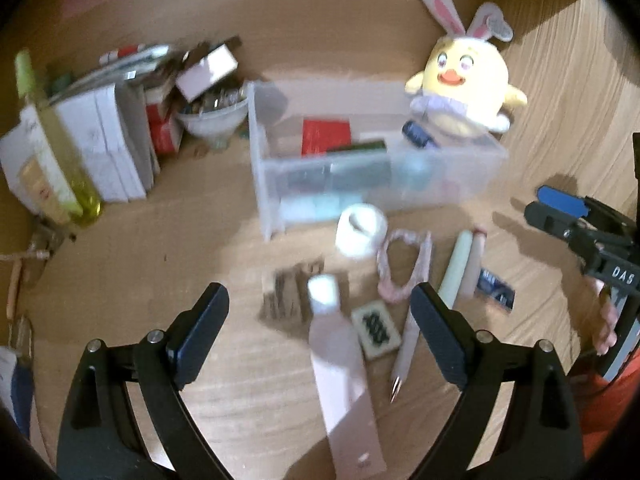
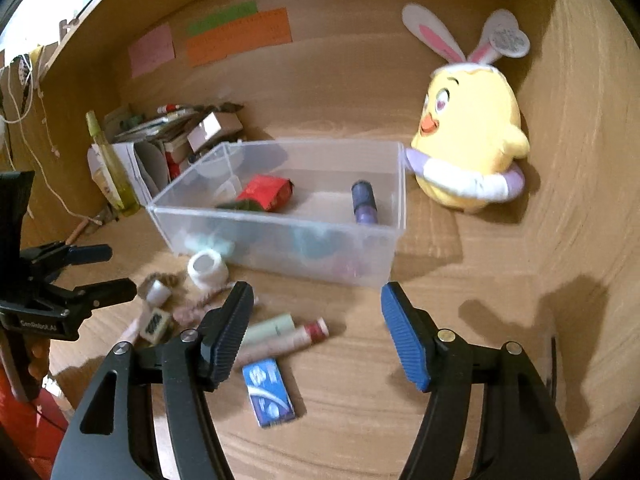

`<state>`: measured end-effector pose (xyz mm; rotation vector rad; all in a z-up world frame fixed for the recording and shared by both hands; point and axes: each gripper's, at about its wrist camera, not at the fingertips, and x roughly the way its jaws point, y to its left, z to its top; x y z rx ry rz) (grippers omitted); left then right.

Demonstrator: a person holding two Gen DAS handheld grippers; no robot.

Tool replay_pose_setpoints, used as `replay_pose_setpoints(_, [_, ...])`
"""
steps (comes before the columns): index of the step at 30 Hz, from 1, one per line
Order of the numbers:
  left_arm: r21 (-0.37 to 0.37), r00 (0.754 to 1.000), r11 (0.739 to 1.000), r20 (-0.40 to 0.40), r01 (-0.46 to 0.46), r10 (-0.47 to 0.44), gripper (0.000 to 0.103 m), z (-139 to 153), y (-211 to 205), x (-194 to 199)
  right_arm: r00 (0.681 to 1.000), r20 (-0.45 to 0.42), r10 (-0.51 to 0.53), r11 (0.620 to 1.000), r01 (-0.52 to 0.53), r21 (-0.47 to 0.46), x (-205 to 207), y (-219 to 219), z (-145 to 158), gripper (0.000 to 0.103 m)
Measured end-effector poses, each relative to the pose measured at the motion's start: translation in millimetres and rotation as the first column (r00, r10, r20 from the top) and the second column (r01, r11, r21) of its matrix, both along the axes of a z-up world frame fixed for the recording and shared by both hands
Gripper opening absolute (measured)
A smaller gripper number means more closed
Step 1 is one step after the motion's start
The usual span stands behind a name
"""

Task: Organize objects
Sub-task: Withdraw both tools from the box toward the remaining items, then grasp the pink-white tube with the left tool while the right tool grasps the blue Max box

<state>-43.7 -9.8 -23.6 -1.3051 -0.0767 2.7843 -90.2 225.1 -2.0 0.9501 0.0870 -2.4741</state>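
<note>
A clear plastic bin [image 1: 472,184] [image 2: 276,236] stands on the wooden desk and holds a red packet [image 2: 266,192], a purple tube [image 2: 364,202] and other small items. In front of it lie a white tape roll [image 1: 360,230] [image 2: 208,268], a pink tube [image 1: 340,364], a mahjong tile [image 1: 376,330] [image 2: 154,324], a pink hair tie [image 1: 400,268], a pen [image 1: 406,354], a green tube [image 1: 456,268] [image 2: 268,326], a red-capped tube [image 2: 296,340] and a blue packet [image 2: 270,394]. My left gripper [image 1: 320,312] is open above the pink tube. My right gripper [image 2: 316,312] is open, empty, in front of the bin.
A yellow plush chick with bunny ears [image 1: 464,88] [image 2: 468,152] sits right of the bin. Books, boxes, a bowl of clutter [image 1: 212,116] and a yellow-green bottle [image 1: 52,148] [image 2: 110,168] stand at the left. Wooden walls close the back and right.
</note>
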Motion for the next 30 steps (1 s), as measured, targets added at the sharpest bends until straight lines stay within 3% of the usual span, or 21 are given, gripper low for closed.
replay_pose_setpoints(7, [0.027,0.998,0.999,0.058,-0.029,0.028,0.093,-23,-11,16,0.998,0.063,0.000,1.000,-0.002,0.024,15,1,-24,0.063])
replay_pose_setpoints(9, [0.041,0.998,0.999,0.066,-0.023,0.020,0.088,-27,-12,21,0.996,0.084,0.003,1.000,-0.006,0.029,19,0,-31,0.063])
replay_pose_setpoints(13, [0.024,0.997,1.000,0.077,0.004,-0.006,0.073,-32,-3,24,0.994,0.112,0.016,0.999,-0.021,0.040,24,-5,-41,0.063])
replay_pose_setpoints(18, [-0.022,0.998,1.000,0.064,0.010,-0.009,0.047,-35,5,26,0.992,0.118,0.033,0.995,-0.044,0.091,29,-18,-50,0.061])
replay_pose_setpoints(20, [-0.039,0.998,0.999,0.056,0.006,-0.004,0.032,-35,3,29,0.992,0.117,0.044,0.991,-0.059,0.120,30,-25,-52,0.051])
replay_pose_setpoints(26, [-0.020,0.998,1.000,0.054,0.017,-0.016,0.029,-35,-12,45,0.992,0.114,0.062,0.986,-0.078,0.146,32,-32,-55,0.030])
replay_pose_setpoints(30, [-0.016,0.995,0.998,0.076,0.060,-0.059,0.029,-34,-16,54,0.991,0.122,0.062,0.988,-0.078,0.133,33,-27,-55,0.027])
